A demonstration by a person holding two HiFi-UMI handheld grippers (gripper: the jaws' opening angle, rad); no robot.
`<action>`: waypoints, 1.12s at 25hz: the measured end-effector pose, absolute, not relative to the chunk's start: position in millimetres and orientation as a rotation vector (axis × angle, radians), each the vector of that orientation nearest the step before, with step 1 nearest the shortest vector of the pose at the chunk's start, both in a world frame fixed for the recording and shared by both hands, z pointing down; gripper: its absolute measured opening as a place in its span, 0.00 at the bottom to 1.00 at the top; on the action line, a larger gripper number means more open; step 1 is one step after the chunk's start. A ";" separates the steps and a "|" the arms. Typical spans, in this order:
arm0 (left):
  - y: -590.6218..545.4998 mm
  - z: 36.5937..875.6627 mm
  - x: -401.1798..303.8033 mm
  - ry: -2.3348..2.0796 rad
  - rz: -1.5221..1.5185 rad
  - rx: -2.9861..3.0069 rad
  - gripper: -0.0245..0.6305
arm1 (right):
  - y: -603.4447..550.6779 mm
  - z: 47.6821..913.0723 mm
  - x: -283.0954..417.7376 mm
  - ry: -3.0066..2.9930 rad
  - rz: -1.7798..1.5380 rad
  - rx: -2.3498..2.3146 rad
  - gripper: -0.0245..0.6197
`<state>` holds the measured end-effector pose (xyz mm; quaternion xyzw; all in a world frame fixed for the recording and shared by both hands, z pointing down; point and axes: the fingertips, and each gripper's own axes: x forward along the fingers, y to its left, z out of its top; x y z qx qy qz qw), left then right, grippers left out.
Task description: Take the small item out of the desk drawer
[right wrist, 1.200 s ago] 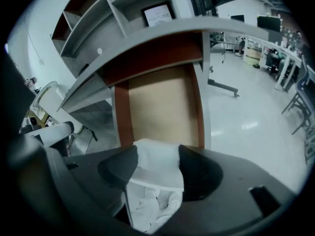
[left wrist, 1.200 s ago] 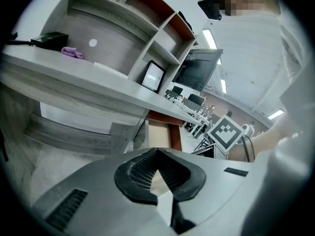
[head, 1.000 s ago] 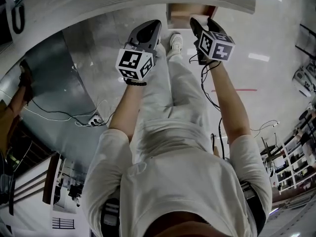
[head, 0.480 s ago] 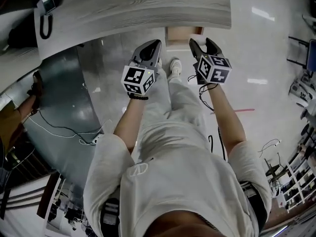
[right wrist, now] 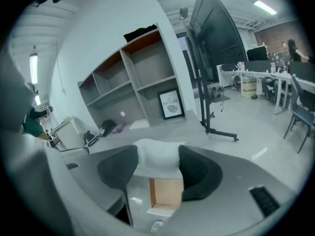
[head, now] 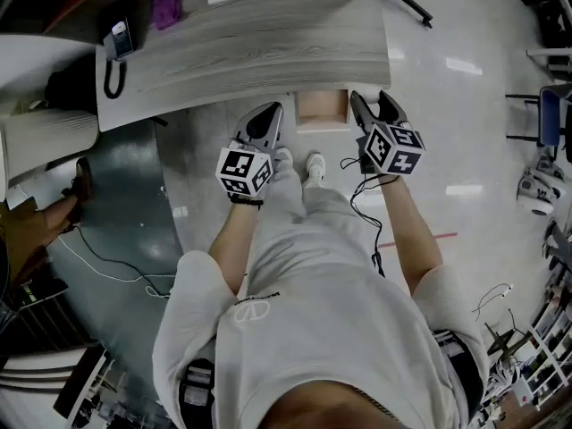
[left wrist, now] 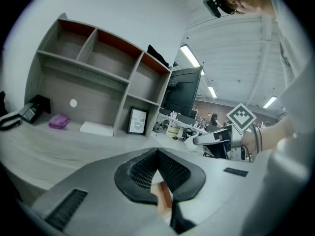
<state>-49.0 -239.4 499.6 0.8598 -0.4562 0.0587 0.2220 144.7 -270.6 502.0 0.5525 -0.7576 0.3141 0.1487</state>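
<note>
The open wooden drawer [head: 322,110] juts out from under the grey desk [head: 250,47]; its inside [right wrist: 166,193] looks bare in the right gripper view. My right gripper [right wrist: 157,161] is shut on a small white item [right wrist: 157,157], held above the drawer's front. In the head view the right gripper [head: 371,107] is just right of the drawer. The left gripper [head: 265,119] hovers at the drawer's left side. Its pads [left wrist: 170,173] meet in a V with nothing between them.
On the desk top are a black phone [head: 116,43], a purple thing [head: 165,9], a shelf unit [left wrist: 98,58] and a framed picture [left wrist: 138,120]. The person's white shoes [head: 308,168] stand below the drawer. Cables [head: 107,266] lie on the floor at left.
The head view has drawn back, so more of the desk top shows. Both grippers stay on either side of the open drawer and sit lower in the picture.
</note>
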 end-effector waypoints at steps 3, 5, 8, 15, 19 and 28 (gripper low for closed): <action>-245.4 464.9 -58.2 -1.307 0.136 2.415 0.04 | -273.1 465.1 154.5 -2.213 0.856 1.631 0.44; -248.3 442.1 -62.2 -1.317 0.115 2.450 0.04 | -275.9 441.8 159.4 -2.234 0.809 1.660 0.44; -247.7 412.5 -65.0 -1.323 0.107 2.504 0.04 | -279.4 406.5 162.1 -2.278 0.725 1.694 0.44; -243.9 358.0 -88.0 -1.395 0.065 2.565 0.04 | -278.2 322.0 161.4 -2.400 0.596 1.780 0.44; -243.0 328.0 -102.4 -1.462 0.038 2.604 0.04 | -270.4 278.1 165.7 -2.446 0.504 1.821 0.44; -242.4 266.1 -133.1 -1.583 -0.075 2.657 0.04 | -248.1 220.3 181.7 -2.473 0.350 1.917 0.44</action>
